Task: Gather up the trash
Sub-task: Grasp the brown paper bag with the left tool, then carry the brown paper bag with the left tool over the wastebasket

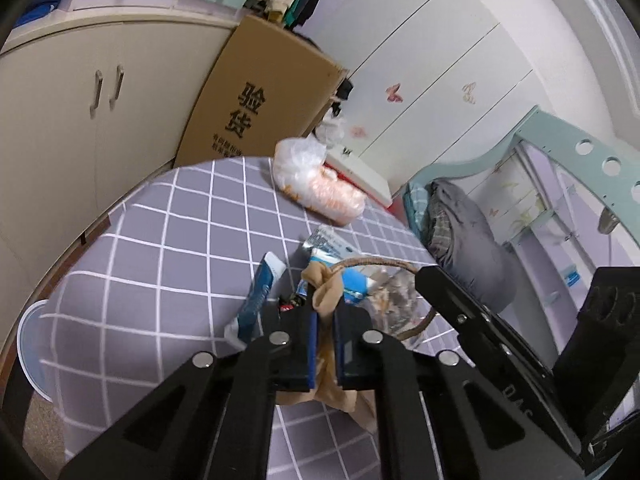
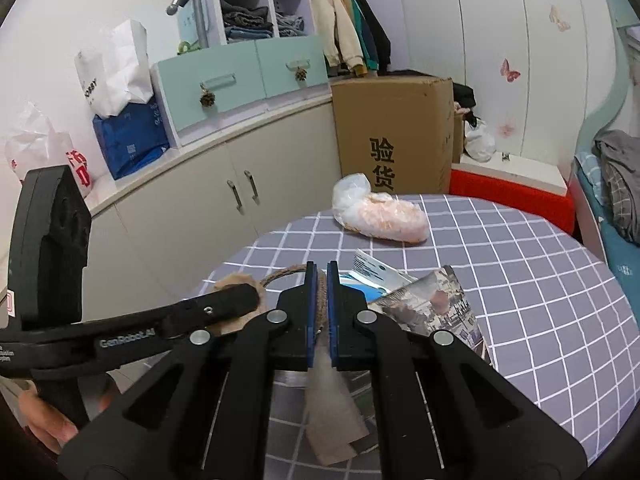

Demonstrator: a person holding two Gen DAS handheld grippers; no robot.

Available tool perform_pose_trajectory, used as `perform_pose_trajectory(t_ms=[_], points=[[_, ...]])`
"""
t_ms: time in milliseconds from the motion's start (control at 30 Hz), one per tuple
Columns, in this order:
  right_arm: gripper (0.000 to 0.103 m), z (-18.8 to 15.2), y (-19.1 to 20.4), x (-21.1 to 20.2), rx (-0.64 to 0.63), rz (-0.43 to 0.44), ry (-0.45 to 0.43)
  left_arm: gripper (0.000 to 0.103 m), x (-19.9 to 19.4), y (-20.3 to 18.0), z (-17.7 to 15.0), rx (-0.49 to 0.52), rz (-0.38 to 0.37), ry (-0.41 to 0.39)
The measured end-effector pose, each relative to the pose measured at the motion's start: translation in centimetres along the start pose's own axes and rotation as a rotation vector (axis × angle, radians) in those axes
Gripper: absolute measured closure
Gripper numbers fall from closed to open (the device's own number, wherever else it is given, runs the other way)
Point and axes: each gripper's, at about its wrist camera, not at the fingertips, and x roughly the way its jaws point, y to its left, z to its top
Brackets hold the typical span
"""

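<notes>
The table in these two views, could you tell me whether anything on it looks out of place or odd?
Yes. On the checked tablecloth, a tan stocking lies among wrappers, with a squeezed blue tube and a clear bag of orange snacks lying on their sides. The stocking, clothing rather than packaging, is pinched in the left hand-held gripper.

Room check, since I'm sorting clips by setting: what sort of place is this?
Probably a bedroom: a bed with bedding, hanging clothes and a wardrobe with butterfly stickers.
</notes>
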Motion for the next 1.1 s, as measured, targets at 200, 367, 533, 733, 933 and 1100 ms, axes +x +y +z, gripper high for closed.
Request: perform_pose_trajectory(t_ms=[200, 367, 533, 733, 933, 1100], points=[[0.098, 1.2, 3.0, -2.6, -0.033, 0.019, -0.039, 0.097, -5.2, 1.5, -0.4, -0.021, -0.012, -0.052], [0.098, 1.3, 6.7, -3.5, -0.063, 0.065, -0.038, 0.097, -10.5, 5.3, -1.1, -0.068, 0.027, -0.103], [0.098, 0.0, 13.2, -2.3, -0.124, 0.148, 0.007, 0.097, -15.7, 9.8, -2.7, -0.102, 0.159, -0.157], [0.098, -3.5, 21.7, 1.7, -0.194, 0.240, 0.104, 0.097, -19.6, 17.9, -4.8, -0.196, 0.302, -0.173], [0.098, -8.7, 28.6, 8.2, -0.258, 0.268, 0.231, 0.097, -20.3, 27.2, -7.4, -0.314, 0.457, -0.137], [0.098, -12.8, 31.1, 14.8, -0.261, 0.244, 0.338, 0.097, -18.1, 33.4, -8.9, -0.383, 0.543, -0.067]])
